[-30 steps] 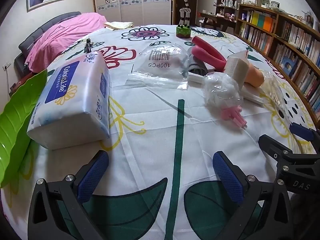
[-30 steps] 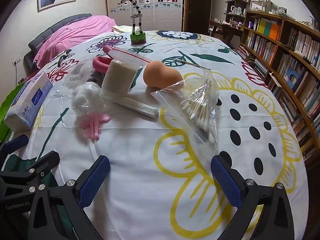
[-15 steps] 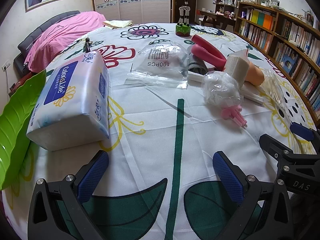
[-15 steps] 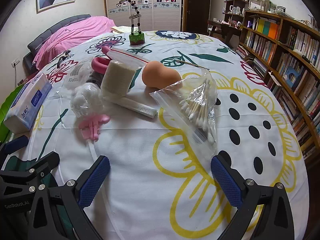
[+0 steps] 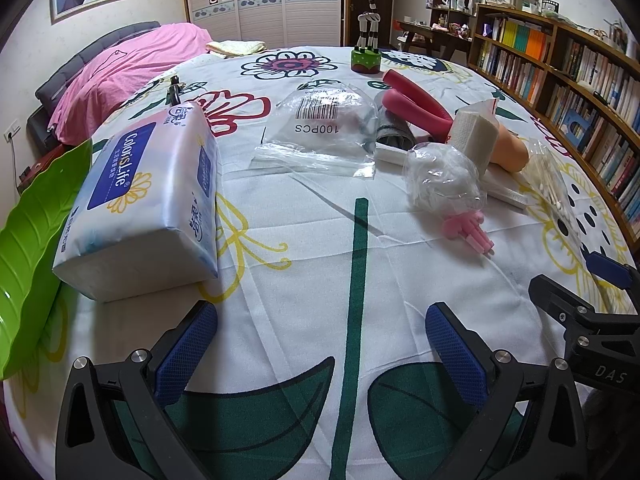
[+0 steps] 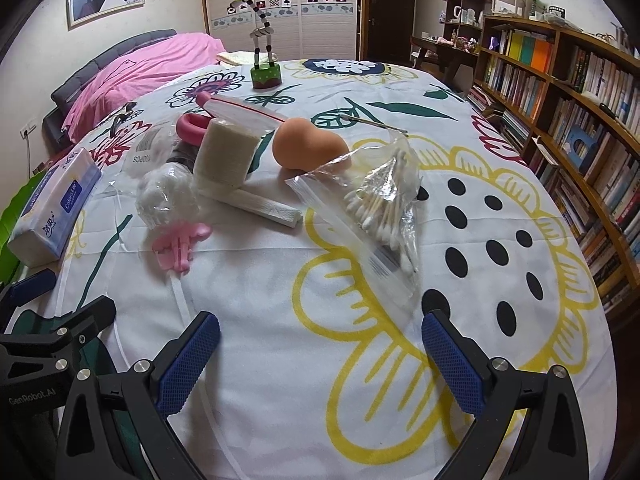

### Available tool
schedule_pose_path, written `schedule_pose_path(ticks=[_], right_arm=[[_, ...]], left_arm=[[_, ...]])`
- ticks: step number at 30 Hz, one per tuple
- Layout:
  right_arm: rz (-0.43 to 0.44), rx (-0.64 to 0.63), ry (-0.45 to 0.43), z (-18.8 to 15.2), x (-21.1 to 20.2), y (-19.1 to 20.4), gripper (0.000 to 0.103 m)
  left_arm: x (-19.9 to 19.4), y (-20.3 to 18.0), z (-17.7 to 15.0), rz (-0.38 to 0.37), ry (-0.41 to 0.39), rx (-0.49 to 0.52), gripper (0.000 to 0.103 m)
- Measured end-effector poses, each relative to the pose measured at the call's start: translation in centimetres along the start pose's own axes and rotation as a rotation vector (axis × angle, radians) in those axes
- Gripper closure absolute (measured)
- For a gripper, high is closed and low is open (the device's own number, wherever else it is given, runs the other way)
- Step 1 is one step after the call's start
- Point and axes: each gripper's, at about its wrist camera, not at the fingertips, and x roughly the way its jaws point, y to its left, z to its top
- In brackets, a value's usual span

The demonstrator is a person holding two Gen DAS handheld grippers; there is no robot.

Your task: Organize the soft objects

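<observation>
A blue-and-white tissue pack (image 5: 144, 200) (image 6: 52, 206) lies on the flowered bedsheet, just ahead and left of my open left gripper (image 5: 320, 344). Further off lie a clear "100PCS" bag (image 5: 320, 132), a bag of cotton balls (image 5: 440, 178) (image 6: 166, 198) with a pink plastic piece (image 6: 180, 246), a white gauze roll (image 6: 226, 158), an orange sponge (image 6: 310, 146) and a bag of cotton swabs (image 6: 380, 204). My right gripper (image 6: 320, 360) is open above the yellow flower print, short of the swab bag, holding nothing.
A green leaf-shaped tray (image 5: 28, 240) rises at the left edge beside the tissue pack. A pink curved tube (image 5: 412, 104) and a toy giraffe on a green base (image 6: 264, 60) stand further back. Bookshelves (image 6: 560, 92) line the right wall; a pink pillow (image 5: 132, 64) lies far left.
Both views shift only slightly; the objects sit a touch lower and nearer in the frames. Both grippers stay open and nothing on the bed has moved.
</observation>
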Motion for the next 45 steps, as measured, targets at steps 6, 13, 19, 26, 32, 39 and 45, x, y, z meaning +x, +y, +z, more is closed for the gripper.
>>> schedule_pose_path(ticks=[6, 13, 19, 26, 32, 39, 45], right_arm=[[-0.002, 0.005, 0.001, -0.05, -0.04, -0.24, 0.000], [-0.006, 0.005, -0.002, -0.08, -0.11, -0.28, 0.000], [-0.009, 0.004, -0.005, -0.08, -0.13, -0.24, 0.000], [-0.009, 0.004, -0.004, -0.09, -0.14, -0.23, 0.000], [-0.010, 0.003, -0.005, -0.10, -0.13, -0.22, 0.000], [-0.011, 0.003, -0.004, -0.10, -0.13, -0.20, 0.000], [-0.009, 0.003, 0.000, -0.11, -0.11, -0.16, 0.000]], left_arm=[[0.01, 0.00, -0.01, 0.001, 0.000, 0.000, 0.000], [0.02, 0.02, 0.01, 0.001, 0.000, 0.000, 0.000], [0.00, 0.00, 0.03, 0.002, 0.000, 0.000, 0.000], [-0.01, -0.01, 0.04, 0.002, 0.000, 0.000, 0.000], [-0.02, -0.02, 0.03, 0.002, -0.001, 0.000, 0.000], [-0.03, -0.03, 0.03, 0.002, -0.001, 0.000, 0.000], [-0.02, -0.03, 0.01, 0.001, -0.001, 0.000, 0.000]])
